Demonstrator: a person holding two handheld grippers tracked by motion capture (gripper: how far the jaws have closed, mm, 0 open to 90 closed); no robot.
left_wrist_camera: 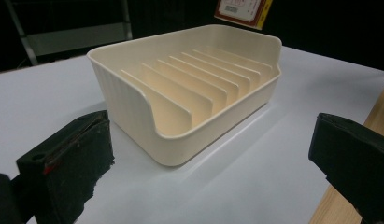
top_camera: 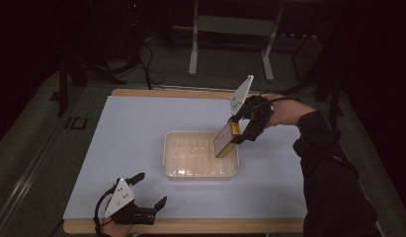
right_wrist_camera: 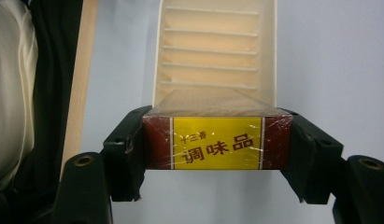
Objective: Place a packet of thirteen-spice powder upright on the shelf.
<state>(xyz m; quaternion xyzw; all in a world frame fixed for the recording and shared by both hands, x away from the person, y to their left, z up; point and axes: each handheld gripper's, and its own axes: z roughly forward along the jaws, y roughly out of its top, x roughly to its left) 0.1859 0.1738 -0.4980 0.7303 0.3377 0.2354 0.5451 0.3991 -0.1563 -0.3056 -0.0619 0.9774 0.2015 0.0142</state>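
Over white table (top_camera: 141,128), right hand-held gripper (right_wrist_camera: 217,140) clamps box (right_wrist_camera: 217,142) above rack (top_camera: 200,155).

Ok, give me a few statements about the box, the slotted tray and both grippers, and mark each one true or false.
1. The right gripper is shut on the box. True.
2. The box lies flat on the table. False: it hangs tilted over the slotted tray.
3. The left gripper holds the tray. False: it is open, apart from the tray.
4. The tray's slots hold no items. True.
5. The tray is cream. True.
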